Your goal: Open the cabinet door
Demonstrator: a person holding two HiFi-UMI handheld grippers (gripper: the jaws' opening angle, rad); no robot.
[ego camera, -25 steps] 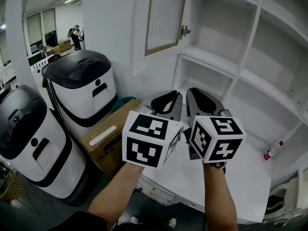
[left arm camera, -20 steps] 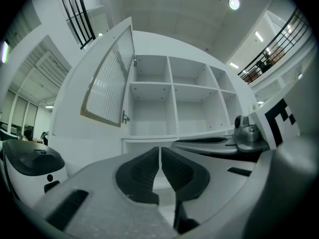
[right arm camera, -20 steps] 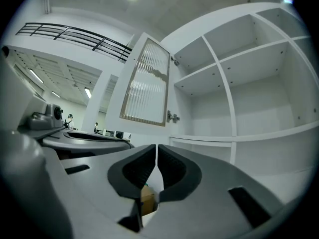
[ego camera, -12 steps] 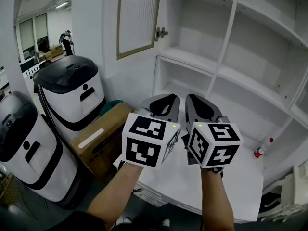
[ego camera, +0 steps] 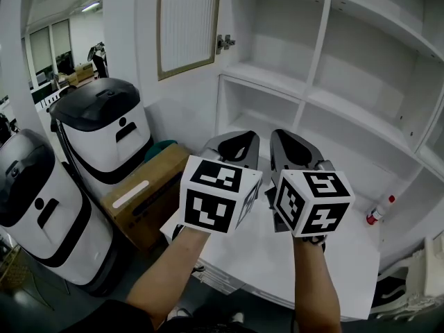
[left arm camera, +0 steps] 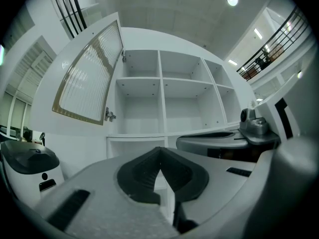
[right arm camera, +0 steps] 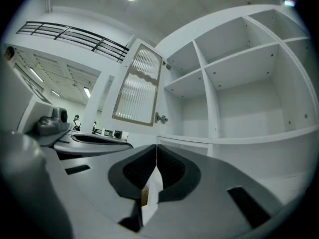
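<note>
The cabinet door (ego camera: 184, 23) has a ribbed glass panel in a wooden frame and stands swung open to the left of the white shelf unit (ego camera: 313, 64). It also shows as the door (left arm camera: 89, 81) in the left gripper view and the door (right arm camera: 139, 86) in the right gripper view. My left gripper (ego camera: 234, 144) and right gripper (ego camera: 293, 146) are held side by side, level, in front of the shelves and clear of the door. The left gripper (left arm camera: 160, 151) is shut with nothing in it. The right gripper (right arm camera: 156, 151) is shut and empty as well.
A white table (ego camera: 347, 269) lies below my hands, with a red-capped bottle (ego camera: 378, 210) at its right. Two white and black machines (ego camera: 104, 127) and a cardboard box (ego camera: 142, 200) stand at the left. The door's hinge (ego camera: 223, 44) sits on the shelf's edge.
Both grippers have moved together, still side by side. The shelves and open door now sit further left in the head view. The door's position on the cabinet is unchanged.
</note>
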